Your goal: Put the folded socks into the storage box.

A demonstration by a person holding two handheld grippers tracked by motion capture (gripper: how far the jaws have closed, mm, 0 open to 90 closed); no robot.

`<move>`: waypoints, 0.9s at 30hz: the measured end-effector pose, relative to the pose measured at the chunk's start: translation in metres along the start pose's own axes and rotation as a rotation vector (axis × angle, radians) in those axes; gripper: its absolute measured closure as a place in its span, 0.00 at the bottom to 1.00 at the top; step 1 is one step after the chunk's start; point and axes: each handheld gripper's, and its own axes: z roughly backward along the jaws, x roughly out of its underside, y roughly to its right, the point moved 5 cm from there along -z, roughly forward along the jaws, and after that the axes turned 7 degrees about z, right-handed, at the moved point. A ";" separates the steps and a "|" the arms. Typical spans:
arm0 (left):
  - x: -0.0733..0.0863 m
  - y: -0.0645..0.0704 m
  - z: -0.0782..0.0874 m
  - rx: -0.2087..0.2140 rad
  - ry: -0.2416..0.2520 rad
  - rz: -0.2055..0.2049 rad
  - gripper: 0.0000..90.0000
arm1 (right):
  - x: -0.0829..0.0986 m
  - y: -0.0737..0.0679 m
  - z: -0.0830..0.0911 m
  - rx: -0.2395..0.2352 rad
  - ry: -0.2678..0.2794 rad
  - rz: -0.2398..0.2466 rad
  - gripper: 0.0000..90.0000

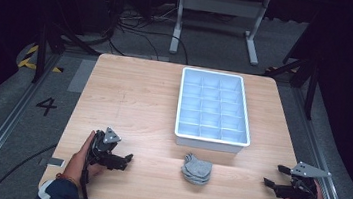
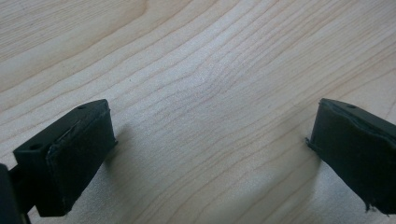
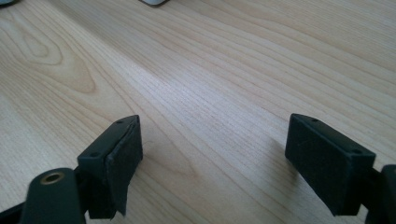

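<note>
Grey soft cloth pile (image 1: 197, 169) lies near the desk's front edge, between the wide-open, empty left gripper (image 1: 126, 160) and right gripper (image 1: 276, 176).

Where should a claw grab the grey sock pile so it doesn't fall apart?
Probably from above, across the middle of the grey socks. They lie flat and stacked on the table, so pinching through the bundle's centre should catch all layers. The edges look thin and loose.

Matt wood-grain table (image 1: 134, 99), grey cloth (image 1: 197, 169)
</note>
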 end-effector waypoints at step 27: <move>0.003 -0.002 0.003 0.016 -0.006 -0.012 0.00 | -0.007 -0.007 0.000 -0.079 -0.069 0.054 0.22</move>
